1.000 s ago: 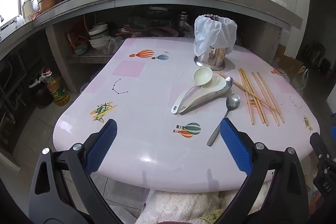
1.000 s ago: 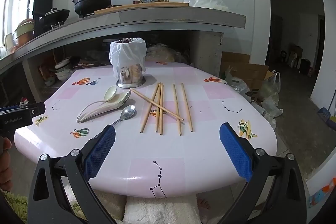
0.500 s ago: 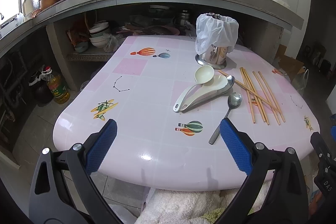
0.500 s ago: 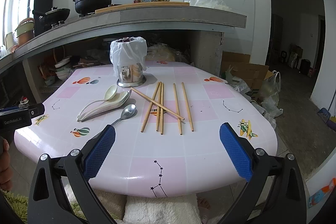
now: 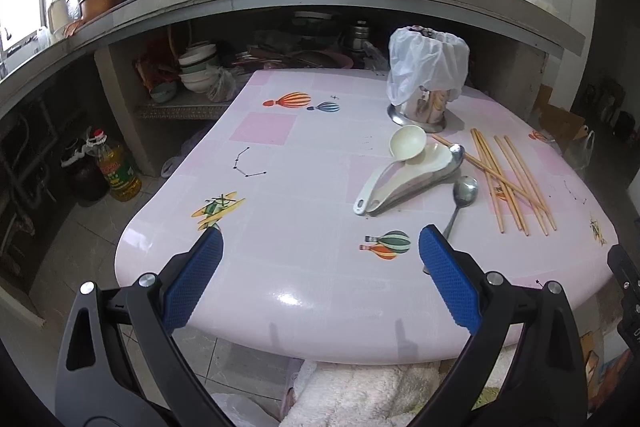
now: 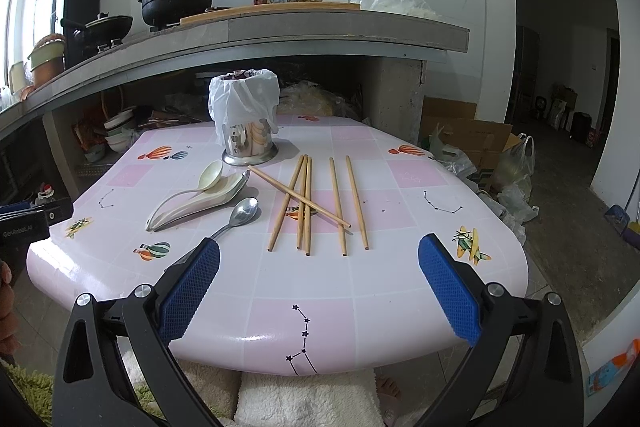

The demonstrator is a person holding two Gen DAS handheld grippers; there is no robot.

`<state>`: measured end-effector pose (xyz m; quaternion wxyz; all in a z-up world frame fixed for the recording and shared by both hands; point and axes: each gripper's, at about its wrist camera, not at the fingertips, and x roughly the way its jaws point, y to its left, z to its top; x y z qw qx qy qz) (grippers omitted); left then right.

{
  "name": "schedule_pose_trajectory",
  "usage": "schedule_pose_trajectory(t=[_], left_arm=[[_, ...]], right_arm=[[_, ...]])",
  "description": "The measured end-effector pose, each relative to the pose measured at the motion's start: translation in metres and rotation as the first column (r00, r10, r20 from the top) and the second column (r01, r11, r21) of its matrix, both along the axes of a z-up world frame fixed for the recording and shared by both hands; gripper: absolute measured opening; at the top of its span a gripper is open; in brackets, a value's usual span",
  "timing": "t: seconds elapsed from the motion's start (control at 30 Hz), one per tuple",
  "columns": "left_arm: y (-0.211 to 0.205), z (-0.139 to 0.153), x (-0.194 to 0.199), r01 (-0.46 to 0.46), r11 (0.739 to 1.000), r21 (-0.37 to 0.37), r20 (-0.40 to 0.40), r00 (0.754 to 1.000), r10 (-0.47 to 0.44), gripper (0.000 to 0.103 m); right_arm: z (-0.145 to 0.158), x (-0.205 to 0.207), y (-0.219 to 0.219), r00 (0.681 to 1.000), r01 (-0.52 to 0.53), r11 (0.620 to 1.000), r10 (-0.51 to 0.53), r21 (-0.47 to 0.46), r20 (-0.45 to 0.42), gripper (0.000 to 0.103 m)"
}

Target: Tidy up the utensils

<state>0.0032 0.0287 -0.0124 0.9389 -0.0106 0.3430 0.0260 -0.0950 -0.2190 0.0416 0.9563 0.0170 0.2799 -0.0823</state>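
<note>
On a pink patterned table (image 5: 280, 187) (image 6: 400, 287) lie several wooden chopsticks (image 5: 516, 183) (image 6: 316, 203), a metal spoon (image 5: 460, 199) (image 6: 236, 217) and a nested pile of white and metal serving spoons (image 5: 408, 171) (image 6: 200, 195). A metal utensil holder lined with a white plastic bag (image 5: 426, 79) (image 6: 244, 115) stands at the far side. My left gripper (image 5: 320, 279) hovers open over the near left edge, holding nothing. My right gripper (image 6: 320, 283) is open too, near the front edge, short of the chopsticks.
A concrete counter (image 6: 320, 31) with pots, bottles and an appliance overhangs the table's far side. Bowls are stacked on a shelf below it (image 5: 196, 71). An oil bottle (image 5: 118, 167) stands on the floor at left. Cardboard boxes and bags (image 6: 480, 151) sit at right.
Both views have shifted slightly forward and up toward the table. Nothing on the table has moved, and both grippers stay open.
</note>
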Motion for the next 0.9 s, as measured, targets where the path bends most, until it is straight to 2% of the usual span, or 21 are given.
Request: schedule_pose_trajectory(t=[0.23, 0.9], left_arm=[[0.005, -0.001, 0.001, 0.016, 1.000, 0.027, 0.013, 1.000, -0.016, 0.095], [-0.001, -0.010, 0.000, 0.034, 0.999, 0.016, -0.016, 0.999, -0.033, 0.095]], right_arm=[[-0.004, -0.001, -0.002, 1.000, 0.009, 1.000, -0.009, 0.006, -0.010, 0.097], [-0.003, 0.000, -0.004, 1.000, 0.008, 1.000, -0.007, 0.014, -0.028, 0.097]])
